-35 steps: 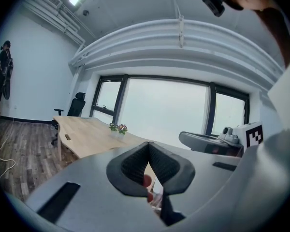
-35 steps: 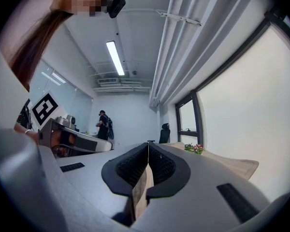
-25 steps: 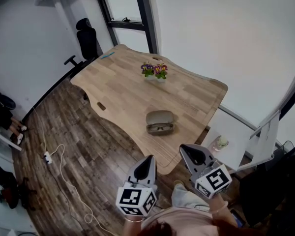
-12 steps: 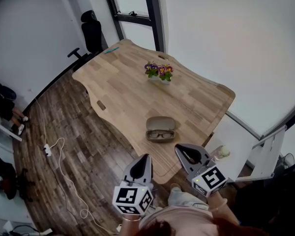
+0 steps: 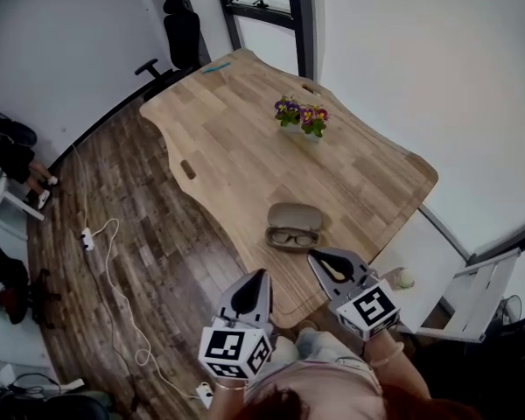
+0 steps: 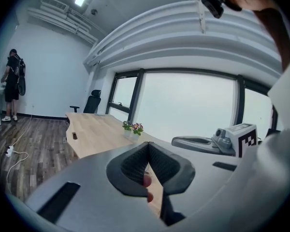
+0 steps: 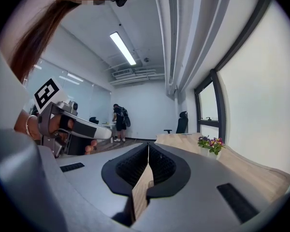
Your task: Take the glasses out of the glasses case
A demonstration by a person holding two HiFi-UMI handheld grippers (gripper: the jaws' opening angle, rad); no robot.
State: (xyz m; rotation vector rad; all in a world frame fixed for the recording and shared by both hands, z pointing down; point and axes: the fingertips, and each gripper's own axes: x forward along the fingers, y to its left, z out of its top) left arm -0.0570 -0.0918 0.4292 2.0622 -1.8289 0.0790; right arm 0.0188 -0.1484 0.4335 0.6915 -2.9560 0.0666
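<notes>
Right hand-held gripper [image 5: 318, 257] hovers by oval case [image 5: 293, 227].

This is looking like an office meeting room. A long light-wood desk [image 5: 245, 138] with cable slots cut into its top is filling the middle, and a black swivel office chair [image 5: 183, 30] is standing at its 11 o'clock end. Tall dark-framed windows [image 5: 299, 7] are rising at 12 o'clock. A small pot of flowers [image 5: 301, 116] is sitting on the desk toward 1 o'clock. On the wood-plank floor [image 5: 140, 208], at 9 o'clock, a power strip [image 5: 87, 238] is lying with a white cable [image 5: 114, 287] trailing toward 7 o'clock. Overhead, a strip light [image 7: 123, 48] is glowing beside exposed pipes [image 7: 165, 33]. A person [image 6: 12, 83] wearing a backpack is standing at a white table by the far wall.
</notes>
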